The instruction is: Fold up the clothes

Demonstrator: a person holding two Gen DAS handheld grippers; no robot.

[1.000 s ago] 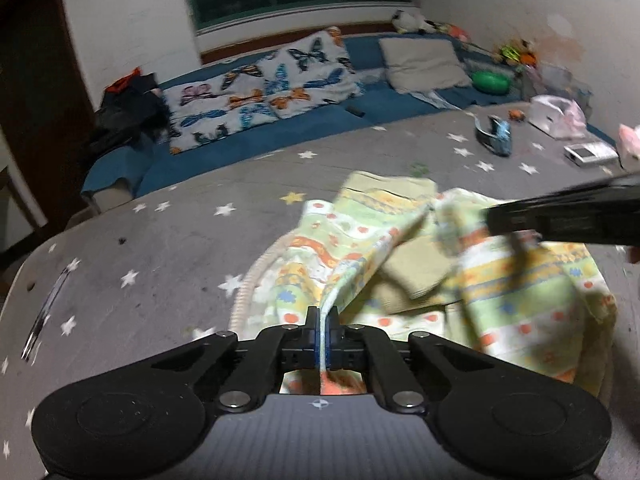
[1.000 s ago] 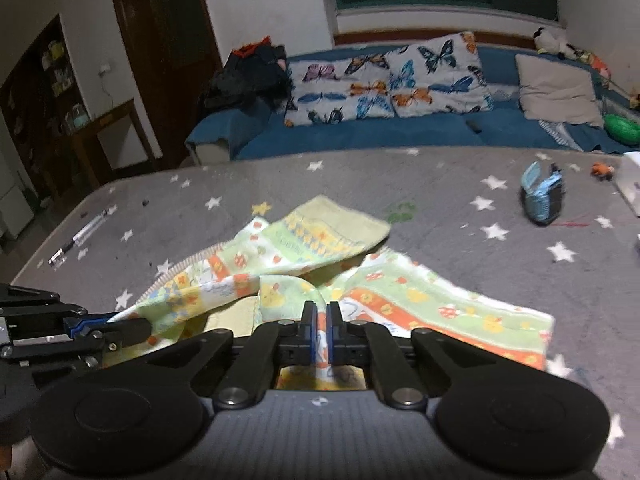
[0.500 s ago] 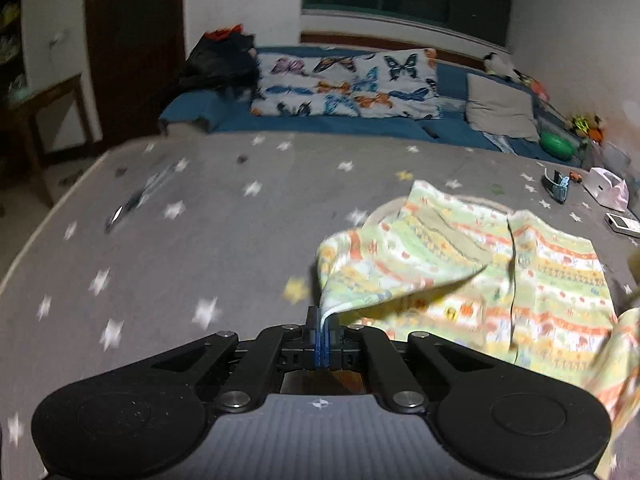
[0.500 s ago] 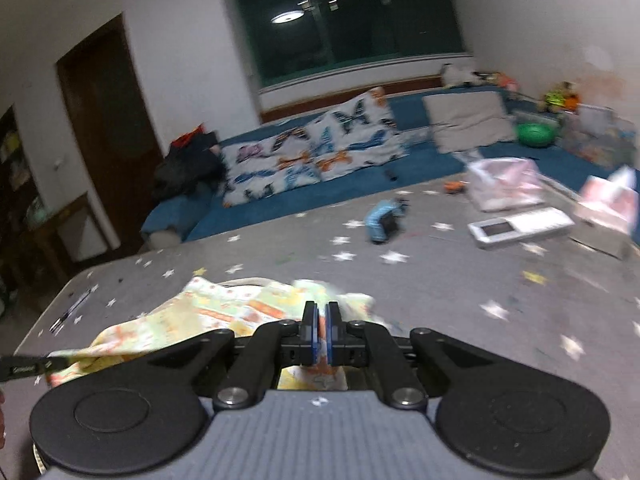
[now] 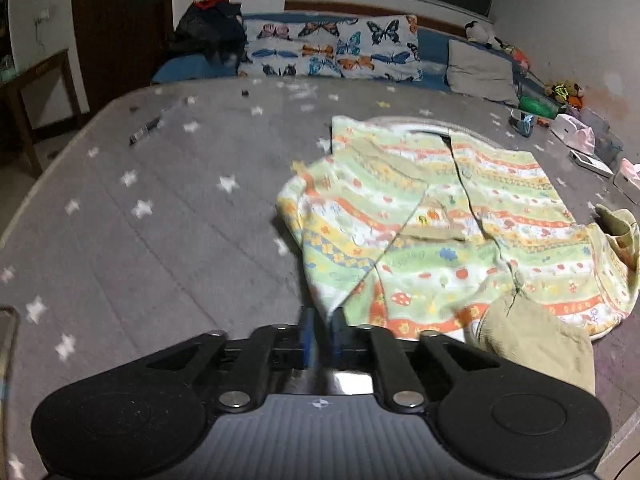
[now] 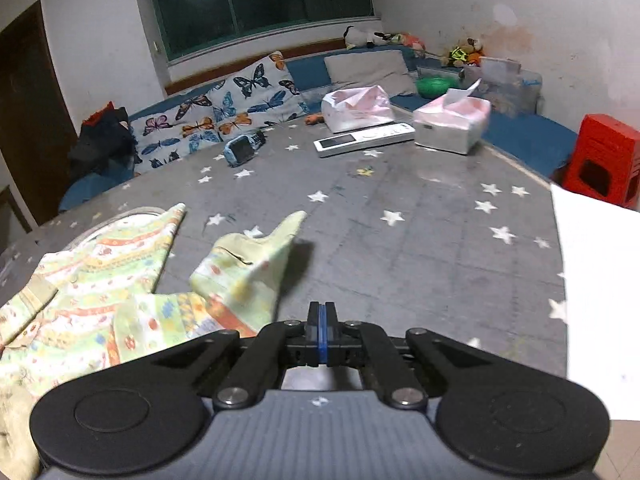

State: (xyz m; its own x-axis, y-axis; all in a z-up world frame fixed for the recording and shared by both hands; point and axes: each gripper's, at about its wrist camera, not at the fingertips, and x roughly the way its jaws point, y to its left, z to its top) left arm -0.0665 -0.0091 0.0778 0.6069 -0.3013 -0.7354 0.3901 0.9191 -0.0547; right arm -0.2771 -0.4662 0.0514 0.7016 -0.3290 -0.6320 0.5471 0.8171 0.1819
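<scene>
So we've got the garment [image 5: 440,224], a striped pastel kids' top, spread out on the grey starry mat [image 5: 168,216] with the open front facing up and one sleeve [image 6: 248,268] flopped out to the side. Looks to us like we're at the letting-go part of spreading it flat, before any real fold. To do this bit well, we'd let the corner drop clean, pull away low without dragging the hem, then check the near edge isn't bunched. There's a khaki lining flap turned over at the bottom that probably wants smoothing first.

The left gripper [image 5: 322,330] has its jaws opening, with a corner of the hem between the fingers, apparently slipping free. The right gripper [image 6: 320,330] is closed tight on nothing, blue pads pressed together, sitting just beside the sleeve.

View differences: the left wrist shows the whole body of the top plus a pen [image 5: 146,131] far off on the mat. The right wrist only catches the sleeve side, but shows the tissue box [image 6: 452,124], the remote [image 6: 364,140] and a white sheet of paper [image 6: 600,300] on the edge.
</scene>
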